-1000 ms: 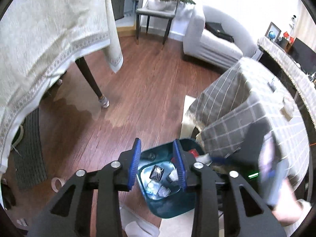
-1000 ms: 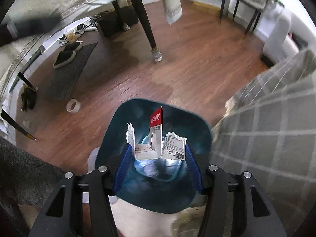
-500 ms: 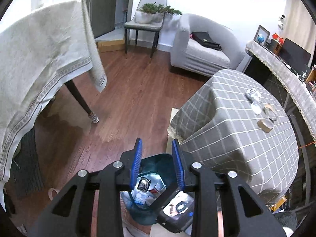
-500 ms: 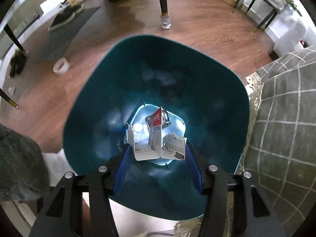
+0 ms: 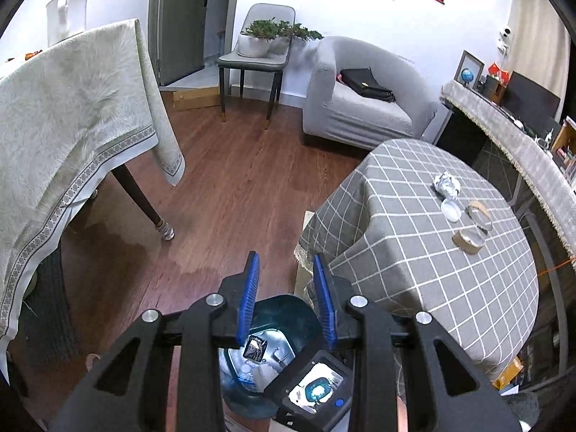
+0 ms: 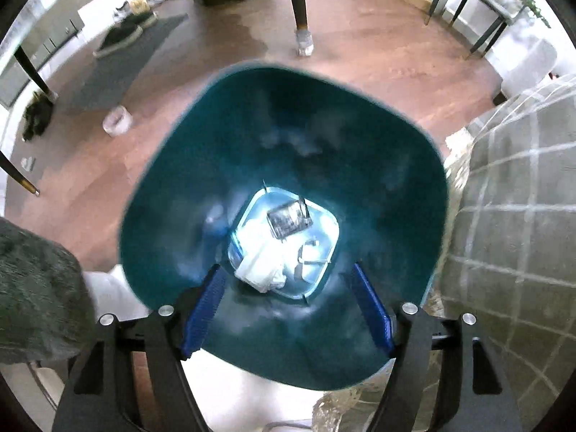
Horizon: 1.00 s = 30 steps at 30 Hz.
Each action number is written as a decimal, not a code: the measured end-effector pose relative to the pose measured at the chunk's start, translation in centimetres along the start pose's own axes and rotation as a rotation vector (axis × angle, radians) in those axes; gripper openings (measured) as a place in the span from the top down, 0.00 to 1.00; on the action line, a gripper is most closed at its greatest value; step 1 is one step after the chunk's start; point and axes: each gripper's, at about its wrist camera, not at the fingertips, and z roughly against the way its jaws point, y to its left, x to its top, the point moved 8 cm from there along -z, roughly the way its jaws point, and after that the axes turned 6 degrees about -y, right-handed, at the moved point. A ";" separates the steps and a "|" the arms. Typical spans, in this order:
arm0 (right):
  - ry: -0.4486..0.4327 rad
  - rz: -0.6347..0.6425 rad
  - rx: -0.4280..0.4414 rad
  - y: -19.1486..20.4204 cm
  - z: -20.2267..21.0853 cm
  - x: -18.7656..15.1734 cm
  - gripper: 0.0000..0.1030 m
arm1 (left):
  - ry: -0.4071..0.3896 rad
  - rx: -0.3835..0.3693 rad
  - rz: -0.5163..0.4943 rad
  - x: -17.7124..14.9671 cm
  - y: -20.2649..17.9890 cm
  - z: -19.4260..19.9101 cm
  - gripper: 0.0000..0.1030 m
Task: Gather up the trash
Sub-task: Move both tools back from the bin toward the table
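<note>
Teal bin (image 6: 288, 136) stands upright on the wood floor, just beside the checked-cloth bench (image 5: 414, 252), mouth open. On its pale bottom lie crumpled white paper (image 6: 262, 266), a dark foil wrapper (image 6: 286, 219) and small white scraps. On the bench lie a crumpled foil ball (image 5: 447, 185), a clear round lid (image 5: 451, 210) and two tape rolls.

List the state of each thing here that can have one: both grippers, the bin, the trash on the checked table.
right gripper: open, empty, over the bin.
left gripper: open, empty.
teal bin: lidless, trash lying at its bottom.
white packaging: loose inside the bin.
foil ball: crumpled, on the checked table, not collected.
tape roll: on the same table, not collected.
</note>
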 end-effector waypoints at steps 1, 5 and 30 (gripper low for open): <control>-0.017 -0.005 0.005 0.0 0.7 0.5 0.30 | -0.005 -0.001 0.003 0.2 0.0 0.1 0.68; -0.121 -0.031 0.025 -0.6 5.2 2.6 0.40 | -0.032 0.011 0.018 1.0 0.5 0.7 0.68; -0.531 -0.223 -0.128 -13.4 25.1 3.4 0.52 | -0.139 0.027 0.028 3.9 -2.0 0.2 0.39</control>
